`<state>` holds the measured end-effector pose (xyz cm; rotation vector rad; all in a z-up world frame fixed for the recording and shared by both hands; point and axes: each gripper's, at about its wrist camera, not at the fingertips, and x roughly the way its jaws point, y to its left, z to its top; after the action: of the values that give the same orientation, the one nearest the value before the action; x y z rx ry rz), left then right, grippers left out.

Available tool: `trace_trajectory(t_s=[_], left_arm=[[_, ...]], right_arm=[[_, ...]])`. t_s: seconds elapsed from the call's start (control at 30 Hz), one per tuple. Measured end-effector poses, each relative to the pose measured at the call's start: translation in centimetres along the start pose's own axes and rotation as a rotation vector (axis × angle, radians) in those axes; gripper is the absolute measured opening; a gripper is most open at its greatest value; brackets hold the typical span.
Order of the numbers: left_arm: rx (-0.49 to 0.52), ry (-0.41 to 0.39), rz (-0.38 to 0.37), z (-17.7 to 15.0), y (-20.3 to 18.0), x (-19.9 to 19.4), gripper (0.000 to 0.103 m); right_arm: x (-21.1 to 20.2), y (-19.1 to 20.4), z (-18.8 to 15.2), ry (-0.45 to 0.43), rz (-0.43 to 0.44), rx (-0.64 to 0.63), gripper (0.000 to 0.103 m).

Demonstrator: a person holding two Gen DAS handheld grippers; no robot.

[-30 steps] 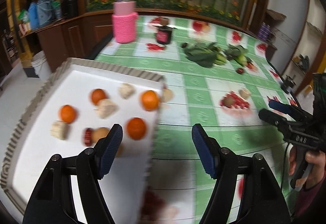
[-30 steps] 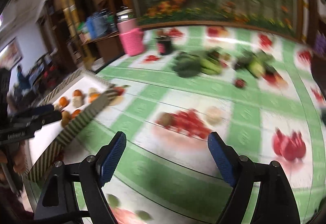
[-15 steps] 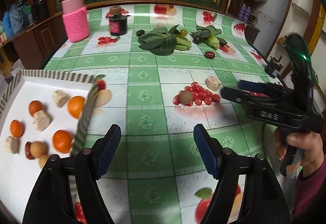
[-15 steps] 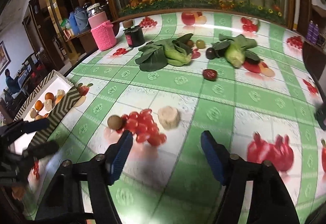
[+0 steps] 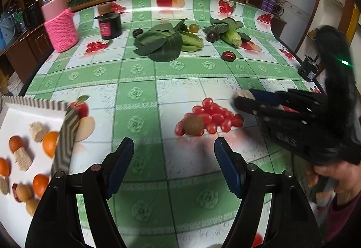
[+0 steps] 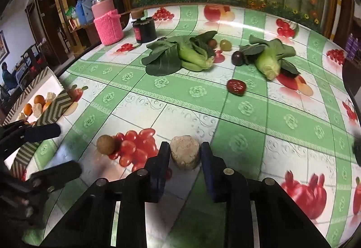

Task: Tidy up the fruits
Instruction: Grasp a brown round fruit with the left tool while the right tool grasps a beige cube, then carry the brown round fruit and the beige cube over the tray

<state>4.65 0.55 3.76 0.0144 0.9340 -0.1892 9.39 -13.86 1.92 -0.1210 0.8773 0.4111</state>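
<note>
The right tool [image 6: 185, 153] pinches a beige fruit chunk [image 6: 185, 154] that rests on the desk [image 6: 243, 126]; the left tool [image 5: 173, 157] stands spread and empty, a brown round fruit [image 5: 193, 125] just ahead of it. Lift the chunk straight up before swinging toward the tray [image 5: 36, 104] on the left tool's left. Counted ahead: two leafy bunches, one red date [image 6: 236, 86], one dark plum [image 6: 237, 58]
</note>
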Motion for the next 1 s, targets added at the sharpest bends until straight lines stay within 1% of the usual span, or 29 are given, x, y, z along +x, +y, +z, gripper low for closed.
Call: trace_trajectory(t_s=[0.17,0.23,0.27,0.3,0.33,0.37,0.4,0.43,0.5,0.67,0.87,1.0], left_arm=[[0.029,0.016,0.005,0.8,-0.9,1.6,0.073],[0.043,0.02,0.004,1.0,-1.3,2.1,0.073],[0.051,0.02,0.004,1.0,-1.4,2.3,0.071],[0.059,0.021,0.006,1.0,-1.6,2.6,0.059],[0.063,0.029,0.006,1.0,-1.6,2.9,0.041],[0.062,0.041,0.004,0.9,-1.6,3.2,0.032],[0.063,0.024,0.018,0.8,-1.5,3.2,0.023],[0.067,0.023,0.025,0.8,-1.4,3.3,0.019],[0.053,0.024,0.008,0.9,-1.1,3.3,0.019],[0.028,0.023,0.009,0.3,-0.5,2.6,0.019],[-0.015,-0.003,0.013,-0.6,0.6,0.5,0.019],[-0.018,-0.034,0.03,-1.4,1.1,-1.5,0.019]], right_arm=[[-1.7,-0.9,-1.2,-0.026,0.022,0.051,0.029],[-1.9,-1.1,-1.5,-0.024,0.028,0.055,0.029],[-2.0,-1.1,-1.5,-0.025,0.029,0.055,0.029],[-2.0,-1.2,-1.5,-0.027,0.034,0.057,0.029],[-2.1,-1.2,-1.5,-0.028,0.042,0.058,0.029],[-2.0,-1.2,-1.5,-0.027,0.049,0.057,0.029],[-2.0,-1.1,-1.5,-0.027,0.05,0.056,0.029],[-2.0,-1.1,-1.5,-0.025,0.052,0.053,0.029],[-1.9,-0.9,-1.5,-0.02,0.058,0.051,0.029],[-2.1,-0.5,-1.6,-0.017,0.057,0.043,0.029],[-3.6,1.2,-2.0,-0.026,0.069,0.013,0.029],[-4.7,2.8,-2.7,-0.043,0.074,-0.008,0.029]])
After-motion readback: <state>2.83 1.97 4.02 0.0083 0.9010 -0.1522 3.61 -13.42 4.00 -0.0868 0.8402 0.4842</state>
